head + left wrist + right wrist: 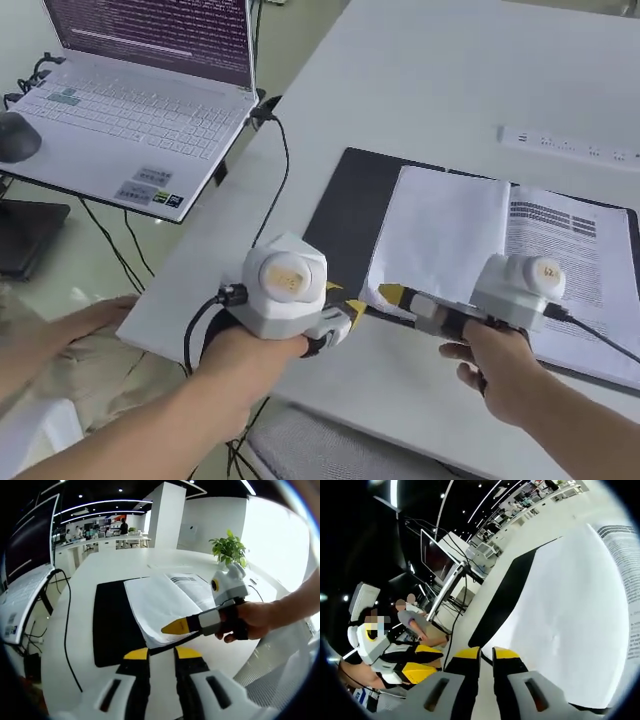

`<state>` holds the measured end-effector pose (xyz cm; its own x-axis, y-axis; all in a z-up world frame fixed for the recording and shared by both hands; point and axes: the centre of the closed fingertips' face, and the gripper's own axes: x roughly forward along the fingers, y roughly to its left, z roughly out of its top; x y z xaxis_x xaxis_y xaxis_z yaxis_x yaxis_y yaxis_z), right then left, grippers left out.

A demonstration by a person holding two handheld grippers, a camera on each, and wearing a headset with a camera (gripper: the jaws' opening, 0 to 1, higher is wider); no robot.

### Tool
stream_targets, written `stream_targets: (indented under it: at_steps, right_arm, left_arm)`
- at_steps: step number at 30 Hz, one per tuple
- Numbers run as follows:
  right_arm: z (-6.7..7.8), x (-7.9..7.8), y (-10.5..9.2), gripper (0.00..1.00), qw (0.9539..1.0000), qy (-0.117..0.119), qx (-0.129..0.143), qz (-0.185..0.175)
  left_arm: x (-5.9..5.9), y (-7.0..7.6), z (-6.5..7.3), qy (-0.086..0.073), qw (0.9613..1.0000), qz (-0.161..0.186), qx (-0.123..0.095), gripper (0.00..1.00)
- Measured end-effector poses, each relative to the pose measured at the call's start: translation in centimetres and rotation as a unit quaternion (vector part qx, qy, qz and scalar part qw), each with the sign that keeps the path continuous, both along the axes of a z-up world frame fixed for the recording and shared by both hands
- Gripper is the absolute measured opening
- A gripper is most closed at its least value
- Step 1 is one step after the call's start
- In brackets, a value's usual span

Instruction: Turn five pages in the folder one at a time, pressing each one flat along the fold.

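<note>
Barely apart, left tool [345, 308] and right tool [390, 294] crowd the page's [445, 235] near corner.

— What is noted on the left gripper [345, 305]?

— Black fingers [136, 672] capped in yellow are seen, set on pale grey blocks cut with slanted slots. A black cable [228, 295] is plugged into the side of the white shell.

— And on the right gripper [390, 295]?

— The same yellow caps are shown (drawn out to a single wedge in the left gripper view), followed by a grey band and a black grip. A second black cable [600, 341] is led from its rear.

— Is anything worn?

— The forearms [130, 430] are seen bare up to the edge of the head view.
</note>
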<state>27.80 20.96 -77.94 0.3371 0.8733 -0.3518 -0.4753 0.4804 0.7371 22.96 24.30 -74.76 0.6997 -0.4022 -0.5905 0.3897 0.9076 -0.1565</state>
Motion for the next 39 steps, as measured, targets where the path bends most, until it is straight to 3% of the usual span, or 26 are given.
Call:
stream_targets:
  at_steps: [3, 8, 11, 16, 22, 26, 28, 29, 34, 37, 39]
  right_arm:
    - [1.2, 0.7, -1.3, 0.07, 0.9998, -0.01, 0.009, -0.013]
    - [2.5, 2.1, -4.1, 0.07, 0.9989, -0.018, 0.018, -0.04]
    - [2.8, 2.7, -6.1, 0.06, 0.9982, -0.018, 0.015, -0.055]
    - [2.6, 3.0, -8.4, 0.06, 0.9969, -0.008, 0.011, -0.078]
    - [1.5, 2.9, -10.0, 0.03, 0.9967, 0.01, 0.004, -0.081]
    - [1.2, 3.6, -10.5, 0.01, 0.9958, 0.022, 0.01, -0.088]
    - [1.2, 4.2, -10.6, 0.0, 0.9956, 0.024, 0.012, -0.09]
    - [1.2, 4.7, -10.6, 0.0, 0.9954, 0.027, 0.014, -0.09]
    - [0.8, 5.6, -10.2, 0.0, 0.9956, 0.047, 0.008, -0.081]
    - [-0.1, 6.4, -10.3, 0.0, 0.9956, 0.056, -0.011, -0.075]
    - [-0.9, 8.2, -10.8, 0.0, 0.9947, 0.065, -0.02, -0.078]
  left_arm:
    - [0.5, -0.8, -0.4, -0.001, 1.0, -0.007, -0.001, 0.14]
    - [2.3, -2.0, -1.9, -0.003, 0.9998, -0.018, 0.0, 0.14]
    - [3.7, -2.8, -2.9, -0.004, 0.9998, -0.019, -0.004, 0.13]
    - [5.2, -3.8, -3.7, -0.001, 0.9999, -0.015, -0.006, 0.11]
    - [5.7, -4.1, -5.4, 0.013, 0.9999, -0.005, 0.003, 0.05]
    - [5.4, -3.2, -6.9, 0.026, 0.9994, 0.018, 0.011, 0.0]
    - [5.7, -3.1, -6.7, 0.012, 0.9994, 0.031, -0.005, 0.0]
    - [5.5, -3.0, -6.7, 0.015, 0.999, 0.041, -0.012, 0.0]
    - [5.5, -3.0, -6.7, 0.006, 0.998, 0.06, -0.018, 0.0]
    - [5.6, -3.0, -6.8, 0.006, 0.9977, 0.065, -0.017, 0.0]
    - [5.6, -2.9, -6.8, 0.006, 0.9976, 0.068, -0.017, 0.0]
